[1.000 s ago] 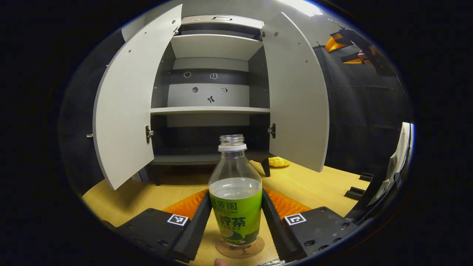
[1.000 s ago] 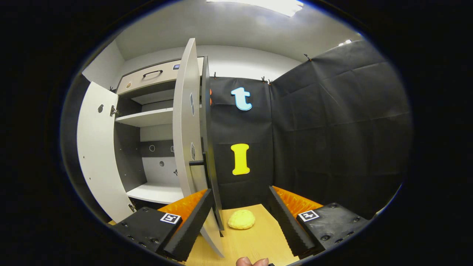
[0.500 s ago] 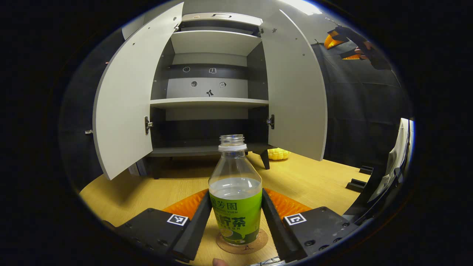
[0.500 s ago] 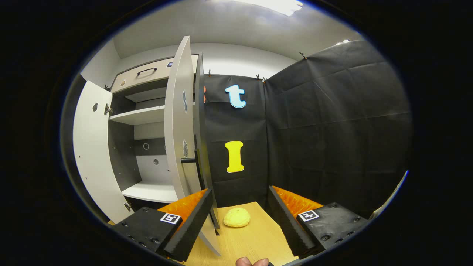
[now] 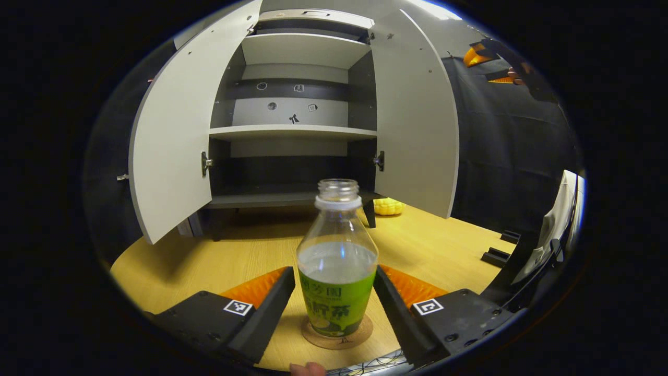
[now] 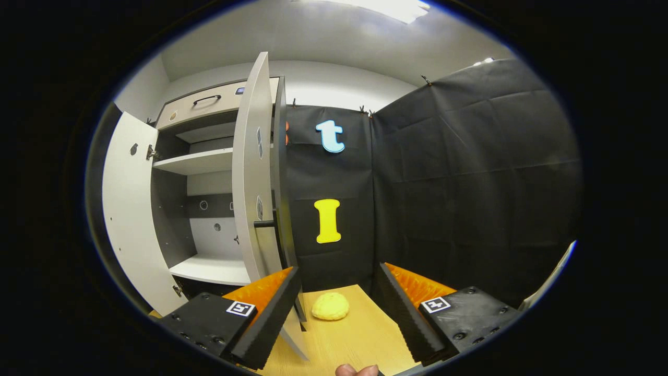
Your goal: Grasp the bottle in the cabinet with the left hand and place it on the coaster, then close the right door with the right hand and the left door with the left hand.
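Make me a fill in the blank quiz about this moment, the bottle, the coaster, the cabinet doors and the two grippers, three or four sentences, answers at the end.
1. The bottle stands upright on the round ____.
2. The bottle has no ____ on its neck.
3. Both cabinet doors, the left door and the right door, are ____.
4. The left gripper has its fingers apart from the bottle, and the right gripper holds ____.

Answers: coaster; cap; open; nothing

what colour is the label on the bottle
Green, wrapping the lower half of the bottle; it shows best in the left gripper view.
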`<move>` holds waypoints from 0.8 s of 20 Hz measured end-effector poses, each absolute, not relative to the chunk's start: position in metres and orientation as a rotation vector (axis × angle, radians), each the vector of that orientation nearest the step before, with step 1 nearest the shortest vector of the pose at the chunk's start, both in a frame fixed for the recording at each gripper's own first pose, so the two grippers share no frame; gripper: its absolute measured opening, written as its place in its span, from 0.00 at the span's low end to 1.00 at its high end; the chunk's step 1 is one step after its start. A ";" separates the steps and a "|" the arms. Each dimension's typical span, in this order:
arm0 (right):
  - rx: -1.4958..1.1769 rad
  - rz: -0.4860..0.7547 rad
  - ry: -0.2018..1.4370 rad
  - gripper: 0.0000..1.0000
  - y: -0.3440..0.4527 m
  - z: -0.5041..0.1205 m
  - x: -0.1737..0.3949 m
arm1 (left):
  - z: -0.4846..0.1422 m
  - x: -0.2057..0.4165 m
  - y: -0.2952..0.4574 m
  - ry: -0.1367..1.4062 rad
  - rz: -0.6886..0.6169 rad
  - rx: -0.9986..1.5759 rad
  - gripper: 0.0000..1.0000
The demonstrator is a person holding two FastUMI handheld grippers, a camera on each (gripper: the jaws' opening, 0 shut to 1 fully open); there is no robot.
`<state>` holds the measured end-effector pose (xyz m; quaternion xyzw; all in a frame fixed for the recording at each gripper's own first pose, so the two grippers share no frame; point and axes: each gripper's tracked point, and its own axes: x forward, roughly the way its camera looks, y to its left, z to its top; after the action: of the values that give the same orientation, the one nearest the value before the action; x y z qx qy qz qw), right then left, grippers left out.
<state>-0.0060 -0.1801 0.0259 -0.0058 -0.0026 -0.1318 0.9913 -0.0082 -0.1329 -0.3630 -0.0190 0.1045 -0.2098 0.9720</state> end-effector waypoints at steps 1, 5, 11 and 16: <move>-0.013 -0.262 -0.001 0.99 -0.180 0.025 -0.006 | -0.363 -0.011 -0.132 0.214 -0.422 -0.038 0.96; -0.028 -0.252 0.035 0.99 -0.179 0.015 -0.004 | -0.352 -0.027 -0.123 0.219 -0.421 -0.036 0.96; 0.025 -0.195 0.078 0.99 -0.175 0.008 0.014 | -0.288 -0.055 -0.106 0.170 -0.369 -0.098 0.94; 0.039 -0.160 0.062 0.99 -0.176 0.016 0.041 | -0.218 -0.056 -0.089 0.141 -0.302 -0.209 0.96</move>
<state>0.0413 -0.1763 0.0158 0.0194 0.0307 -0.0797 0.9962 -0.0563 -0.0885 -0.2181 -0.1039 0.0701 -0.1501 0.9807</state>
